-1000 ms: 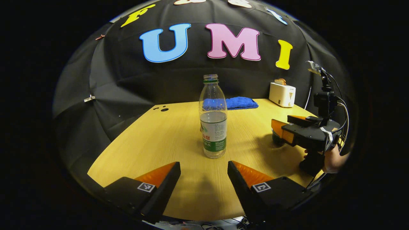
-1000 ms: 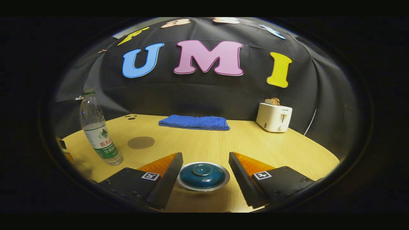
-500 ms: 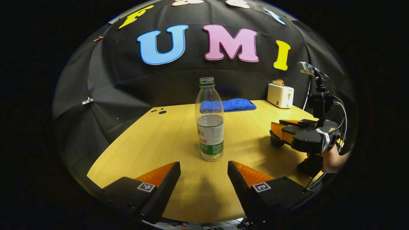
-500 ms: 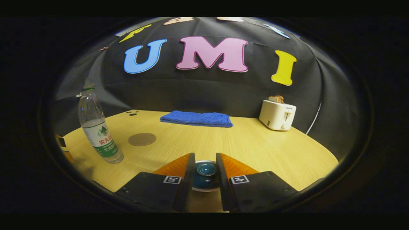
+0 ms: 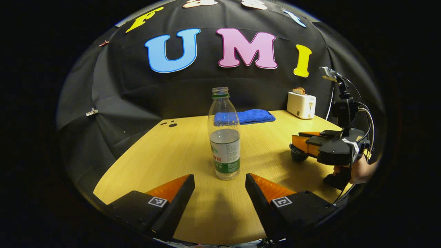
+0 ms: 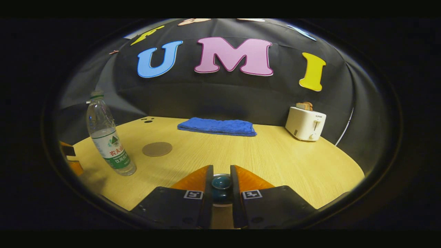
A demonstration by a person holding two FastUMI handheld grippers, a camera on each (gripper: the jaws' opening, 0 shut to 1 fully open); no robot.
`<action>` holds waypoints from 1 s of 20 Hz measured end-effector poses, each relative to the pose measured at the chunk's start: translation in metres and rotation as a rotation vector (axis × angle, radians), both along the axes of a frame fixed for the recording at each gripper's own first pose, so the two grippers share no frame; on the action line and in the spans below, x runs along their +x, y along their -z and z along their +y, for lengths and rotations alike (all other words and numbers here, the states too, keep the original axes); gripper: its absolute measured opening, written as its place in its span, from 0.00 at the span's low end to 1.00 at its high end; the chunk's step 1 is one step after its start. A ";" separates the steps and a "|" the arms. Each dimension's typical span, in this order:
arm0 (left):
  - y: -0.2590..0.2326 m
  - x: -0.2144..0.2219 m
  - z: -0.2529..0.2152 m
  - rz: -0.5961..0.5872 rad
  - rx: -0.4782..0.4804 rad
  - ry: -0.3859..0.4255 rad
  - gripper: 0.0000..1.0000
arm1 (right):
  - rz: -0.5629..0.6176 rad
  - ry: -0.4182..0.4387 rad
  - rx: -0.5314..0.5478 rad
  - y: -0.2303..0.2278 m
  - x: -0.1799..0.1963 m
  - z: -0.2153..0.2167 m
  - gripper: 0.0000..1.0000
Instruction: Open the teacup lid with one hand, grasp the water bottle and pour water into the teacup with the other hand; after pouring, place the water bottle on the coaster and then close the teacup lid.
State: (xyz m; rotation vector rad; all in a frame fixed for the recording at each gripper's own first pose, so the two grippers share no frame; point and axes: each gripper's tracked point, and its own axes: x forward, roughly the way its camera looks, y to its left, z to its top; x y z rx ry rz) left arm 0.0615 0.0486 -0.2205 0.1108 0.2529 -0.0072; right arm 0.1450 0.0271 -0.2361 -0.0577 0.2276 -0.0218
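Note:
A clear uncapped water bottle (image 5: 224,137), about half full, stands on the wooden table (image 5: 155,155) just ahead of my left gripper (image 5: 219,178). That gripper is open and its fingers are short of the bottle. In the right gripper view the bottle (image 6: 108,137) stands at the left, with a round brown coaster (image 6: 157,149) behind it. My right gripper (image 6: 221,171) is shut on the knob of the dark blue teacup lid (image 6: 221,187). From the left gripper view the right gripper (image 5: 310,144) reaches over the dark teacup (image 5: 298,154), a hand (image 5: 358,170) holding it.
A folded blue towel (image 6: 217,126) lies at the back of the table (image 6: 293,162). A white toaster (image 6: 305,123) with bread in it stands at the back right. A finger of the left gripper (image 6: 70,158) shows at the left edge of the right gripper view.
My right gripper's fingers have come together on the lid's knob. The left gripper has stayed open and the bottle sits slightly lower in its view.

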 end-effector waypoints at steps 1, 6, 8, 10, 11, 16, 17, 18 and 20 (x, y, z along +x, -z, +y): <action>0.000 0.006 -0.001 -0.001 0.008 0.015 0.95 | -0.003 -0.002 0.000 -0.003 -0.001 0.000 0.27; -0.008 0.034 0.000 -0.044 -0.022 0.014 0.94 | -0.024 -0.019 0.000 -0.026 -0.003 0.000 0.31; -0.016 0.049 -0.004 -0.076 -0.036 0.024 0.95 | -0.029 -0.017 0.002 -0.033 -0.005 -0.005 0.31; -0.022 0.063 -0.009 -0.104 -0.044 0.048 0.94 | -0.030 -0.004 0.007 -0.038 -0.010 -0.011 0.31; -0.024 0.071 -0.009 -0.116 -0.039 0.054 0.94 | -0.029 0.004 0.008 -0.039 -0.013 -0.014 0.31; -0.025 0.109 -0.009 -0.142 -0.067 0.067 0.95 | -0.017 0.025 -0.006 -0.039 -0.024 -0.024 0.27; -0.024 0.115 -0.011 -0.143 -0.070 0.076 0.94 | -0.013 0.026 -0.008 -0.037 -0.025 -0.026 0.27; -0.024 0.121 -0.012 -0.145 -0.069 0.085 0.94 | -0.012 0.027 -0.008 -0.038 -0.027 -0.027 0.28; -0.023 0.130 -0.012 -0.151 -0.062 0.090 0.95 | -0.012 0.031 -0.007 -0.038 -0.030 -0.029 0.31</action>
